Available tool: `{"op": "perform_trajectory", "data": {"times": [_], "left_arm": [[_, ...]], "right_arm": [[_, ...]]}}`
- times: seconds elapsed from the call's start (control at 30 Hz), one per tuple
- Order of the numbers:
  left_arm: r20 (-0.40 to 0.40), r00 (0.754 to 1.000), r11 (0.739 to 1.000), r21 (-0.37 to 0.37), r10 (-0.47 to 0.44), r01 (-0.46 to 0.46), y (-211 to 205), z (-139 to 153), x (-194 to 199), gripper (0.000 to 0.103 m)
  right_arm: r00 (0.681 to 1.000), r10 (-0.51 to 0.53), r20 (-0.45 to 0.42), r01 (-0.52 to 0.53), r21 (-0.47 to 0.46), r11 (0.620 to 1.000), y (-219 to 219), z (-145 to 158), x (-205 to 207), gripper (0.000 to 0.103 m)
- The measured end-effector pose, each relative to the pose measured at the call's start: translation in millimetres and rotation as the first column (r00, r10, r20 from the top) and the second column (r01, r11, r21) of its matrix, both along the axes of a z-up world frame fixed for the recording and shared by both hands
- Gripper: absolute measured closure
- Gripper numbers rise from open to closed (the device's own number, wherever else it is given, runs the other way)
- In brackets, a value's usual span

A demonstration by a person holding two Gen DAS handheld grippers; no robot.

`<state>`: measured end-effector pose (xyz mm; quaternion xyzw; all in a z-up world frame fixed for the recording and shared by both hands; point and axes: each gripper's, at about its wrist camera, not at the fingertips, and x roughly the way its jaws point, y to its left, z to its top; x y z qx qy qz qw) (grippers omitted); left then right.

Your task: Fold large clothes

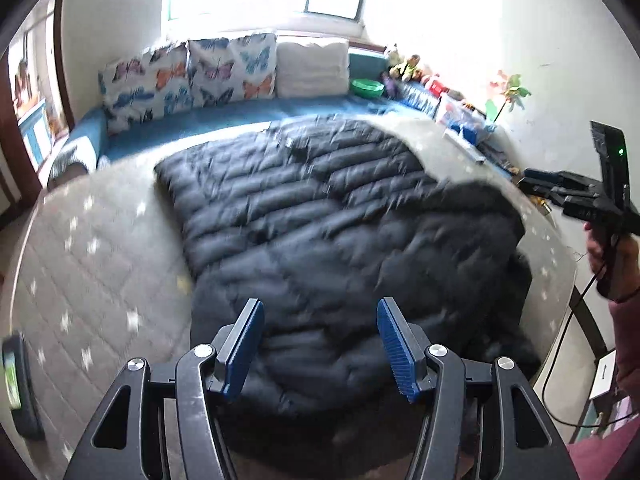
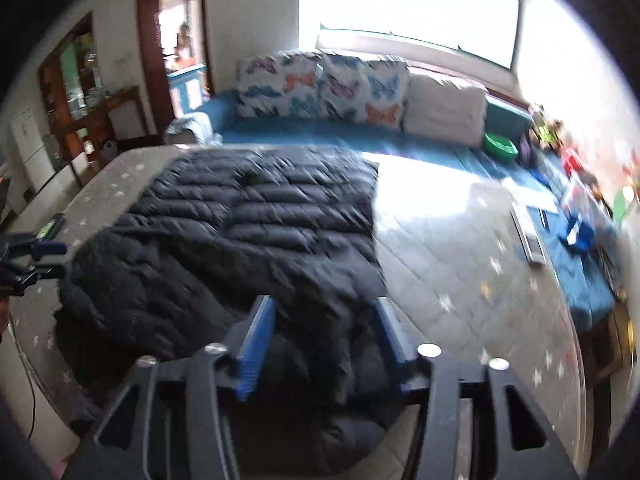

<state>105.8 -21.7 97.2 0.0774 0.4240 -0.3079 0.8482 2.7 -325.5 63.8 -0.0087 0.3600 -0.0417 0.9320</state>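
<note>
A large black quilted down coat [image 1: 340, 232] lies spread on a grey star-patterned quilt [image 1: 100, 264], with its near part bunched up. My left gripper [image 1: 320, 320] is open and empty, hovering just above the coat's near edge. My right gripper [image 2: 326, 320] is open too, with the bunched near end of the coat [image 2: 248, 240] below and between its fingers; nothing is pinched. The right gripper also shows at the right edge of the left wrist view [image 1: 560, 188], held in a hand. The left gripper shows at the left edge of the right wrist view [image 2: 36, 256].
Butterfly cushions [image 1: 188, 76] and a white cushion [image 1: 312, 66] line the blue bench under the window. A green bowl [image 1: 366, 87], toys and boxes [image 1: 460, 114] crowd the right side. A phone-like device [image 1: 16, 384] lies on the quilt's left edge. A doorway [image 2: 180, 56] is at far left.
</note>
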Motion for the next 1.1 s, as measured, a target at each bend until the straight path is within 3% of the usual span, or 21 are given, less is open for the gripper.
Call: {"op": "perform_trajectory", "data": {"times": [0.13, 0.3, 0.57, 0.9, 1.1], "left_arm": [[-0.021, 0.999, 1.000, -0.016, -0.027, 0.026, -22, 1, 23, 0.040], [-0.127, 0.992, 1.000, -0.015, -0.010, 0.009, -35, -37, 52, 0.040], [-0.203, 0.979, 0.997, -0.079, -0.010, -0.007, -31, -81, 66, 0.039], [-0.107, 0.994, 1.000, -0.007, -0.010, 0.009, -44, -97, 51, 0.039], [-0.025, 0.999, 0.997, 0.067, -0.029, 0.030, -52, -86, 38, 0.038]], "right_arm": [[0.996, 0.092, -0.021, -0.092, 0.007, 0.996, 21, -9, 33, 0.043], [0.989, 0.118, -0.089, -0.116, 0.032, 0.993, 23, -39, 61, 0.043], [0.976, 0.149, -0.160, -0.135, 0.095, 0.986, 3, -90, 69, 0.043], [0.979, 0.166, -0.119, -0.160, 0.062, 0.985, 4, -95, 59, 0.043], [0.982, 0.128, -0.137, -0.127, 0.011, 0.992, 14, -75, 43, 0.043]]}}
